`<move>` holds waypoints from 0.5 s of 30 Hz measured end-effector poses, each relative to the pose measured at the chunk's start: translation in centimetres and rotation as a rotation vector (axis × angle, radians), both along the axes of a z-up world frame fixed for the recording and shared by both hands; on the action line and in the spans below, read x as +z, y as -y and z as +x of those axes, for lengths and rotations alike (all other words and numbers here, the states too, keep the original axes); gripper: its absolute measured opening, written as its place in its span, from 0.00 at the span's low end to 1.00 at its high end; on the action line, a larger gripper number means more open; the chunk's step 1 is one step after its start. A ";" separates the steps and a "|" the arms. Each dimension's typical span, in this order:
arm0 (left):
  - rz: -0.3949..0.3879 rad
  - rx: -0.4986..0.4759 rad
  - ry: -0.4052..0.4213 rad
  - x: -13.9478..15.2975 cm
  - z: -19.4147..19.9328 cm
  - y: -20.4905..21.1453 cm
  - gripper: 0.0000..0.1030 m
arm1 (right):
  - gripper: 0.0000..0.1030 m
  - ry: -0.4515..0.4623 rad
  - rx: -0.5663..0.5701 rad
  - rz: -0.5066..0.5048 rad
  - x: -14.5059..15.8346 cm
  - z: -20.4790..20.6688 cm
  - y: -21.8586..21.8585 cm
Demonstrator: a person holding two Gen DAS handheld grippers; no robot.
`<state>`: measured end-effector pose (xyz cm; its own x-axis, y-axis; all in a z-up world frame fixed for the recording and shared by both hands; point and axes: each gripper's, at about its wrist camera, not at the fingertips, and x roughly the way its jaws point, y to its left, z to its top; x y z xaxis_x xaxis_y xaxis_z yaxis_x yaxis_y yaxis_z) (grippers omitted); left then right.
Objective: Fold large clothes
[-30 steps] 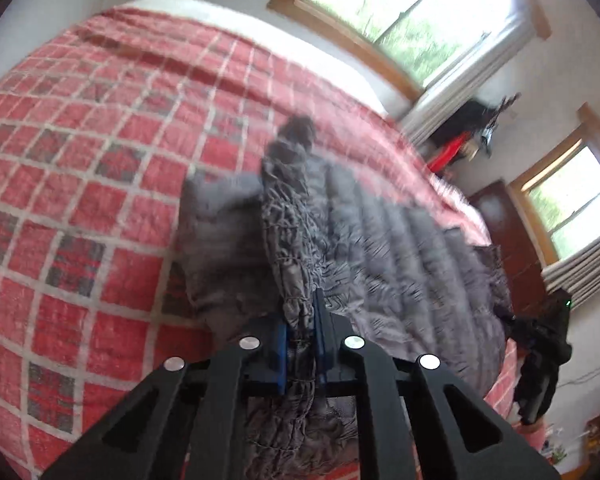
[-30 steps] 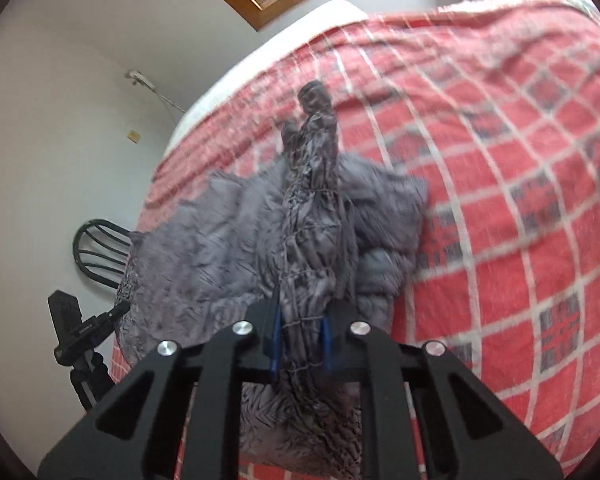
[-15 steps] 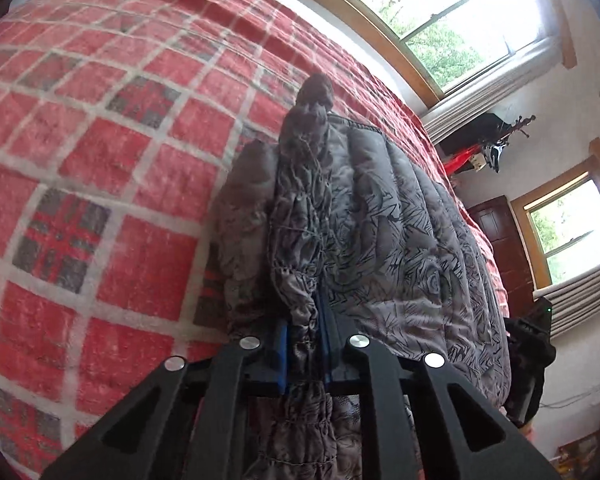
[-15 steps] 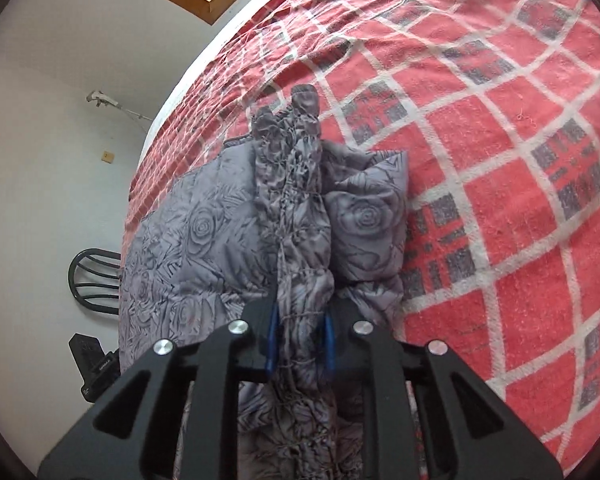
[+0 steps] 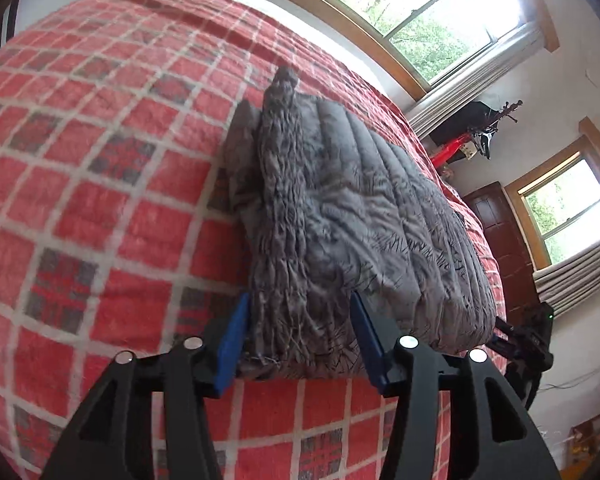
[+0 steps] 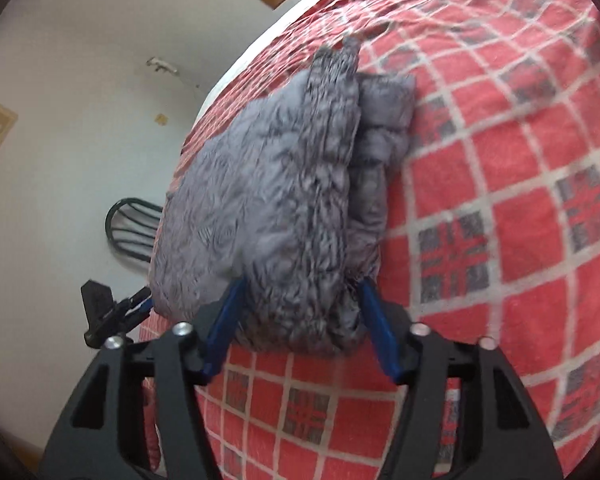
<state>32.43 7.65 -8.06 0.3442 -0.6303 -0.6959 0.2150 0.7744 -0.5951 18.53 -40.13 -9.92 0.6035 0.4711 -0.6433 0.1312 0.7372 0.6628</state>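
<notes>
Across the bed [image 5: 100, 208] the grey quilt [image 5: 360, 220] lies folded, both grippers [image 5: 300, 336] [image 6: 300, 320] opening off its edge; little seems left.

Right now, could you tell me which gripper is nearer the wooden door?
Right. The right gripper, jaws opening around the grey quilt, is at its end nearer the door; the left gripper, likewise opening, at the far end.

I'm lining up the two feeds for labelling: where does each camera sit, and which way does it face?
Left wrist: on the left tongs, looking along them down at the grey quilted garment on the red checked bedspread; windows beyond.
Right wrist: on the right tongs, facing the same garment; wall and chair beyond.
Shared: garment, bedspread; each shows the other tongs; jaws opening around a bunched edge.
</notes>
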 end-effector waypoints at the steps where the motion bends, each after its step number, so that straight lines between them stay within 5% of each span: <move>1: 0.005 0.007 -0.002 -0.5 0.0 0.3 0.41 | 0.40 -0.004 0.002 -0.009 -0.5 0.1 -0.3; 2: 0.006 0.006 -0.006 -0.8 0.2 0.6 0.25 | 0.29 -0.009 0.015 -0.004 -0.8 0.4 -0.5; 4: -0.005 -0.002 -0.006 -0.8 0.1 0.6 0.14 | 0.20 0.002 0.027 -0.035 -0.2 0.2 -1.0; 10: 0.091 -0.066 0.011 -0.8 -0.8 0.7 0.11 | 0.15 -0.083 0.032 -0.144 0.2 0.1 -1.8; 15: 0.080 -0.080 -0.022 -2.5 -0.3 0.8 0.11 | 0.15 -0.118 0.020 -0.091 -1.9 0.8 -1.5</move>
<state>32.13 6.89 -10.60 0.2793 -0.5973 -0.7518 0.2653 0.8005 -0.5374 19.33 -38.66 -11.84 0.5123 0.4187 -0.7498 0.1884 0.7970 0.5738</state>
